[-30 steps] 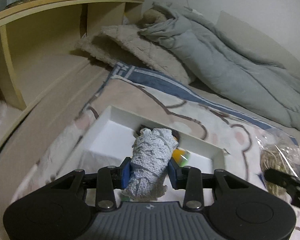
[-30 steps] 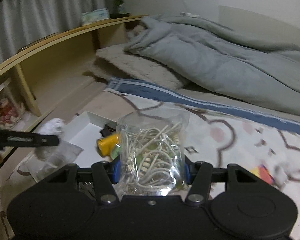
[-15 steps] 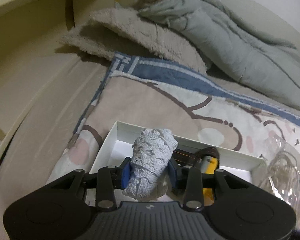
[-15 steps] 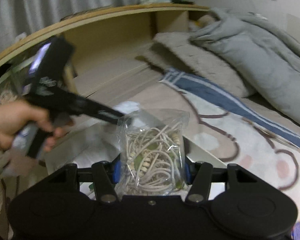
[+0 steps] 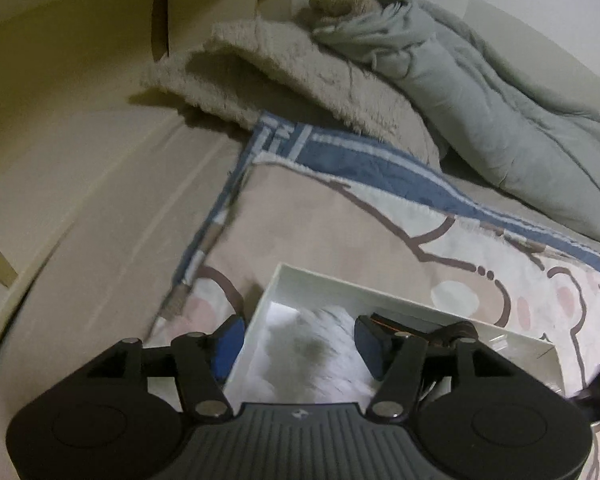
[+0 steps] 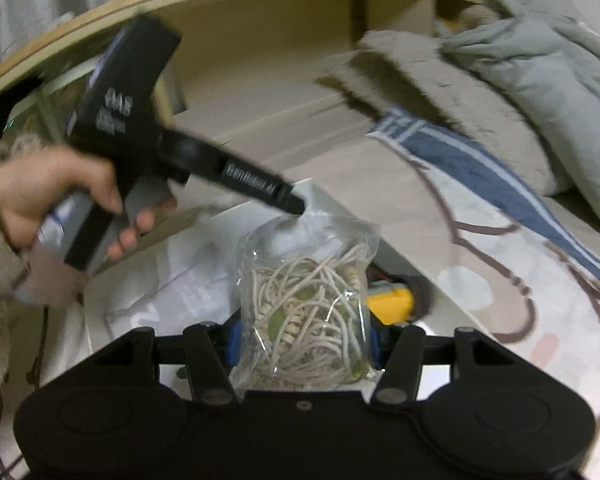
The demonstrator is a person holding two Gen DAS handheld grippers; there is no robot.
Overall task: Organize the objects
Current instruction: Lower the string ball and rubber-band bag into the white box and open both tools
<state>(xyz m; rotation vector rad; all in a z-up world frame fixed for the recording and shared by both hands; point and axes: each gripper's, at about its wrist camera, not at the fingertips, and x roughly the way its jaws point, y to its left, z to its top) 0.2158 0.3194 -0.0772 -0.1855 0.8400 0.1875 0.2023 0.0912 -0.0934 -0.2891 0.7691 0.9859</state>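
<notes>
My left gripper [image 5: 299, 346] hangs over the left end of a white box [image 5: 380, 289], and its jaws are opening. A blurred grey-white cloth bundle [image 5: 316, 354] lies between the blue pads [image 5: 229, 345] without touching them, down inside the box. My right gripper [image 6: 304, 340] is shut on a clear plastic bag of pale cords [image 6: 306, 300], held over the same white box [image 6: 316, 188]. A yellow object [image 6: 392, 304] and a black item [image 5: 424, 330] lie in the box.
A person's hand [image 6: 56, 196] holds the left gripper's handle at the left of the right wrist view. A patterned blanket [image 5: 340, 232] lies under the box. A fuzzy pillow [image 5: 284, 72] and a grey duvet [image 5: 500, 112] lie behind it, with a wooden shelf [image 5: 80, 40] to the left.
The left jaws have spread and the cloth bundle has slipped out of them into the box. The right gripper has moved over the box, still gripping the bag.
</notes>
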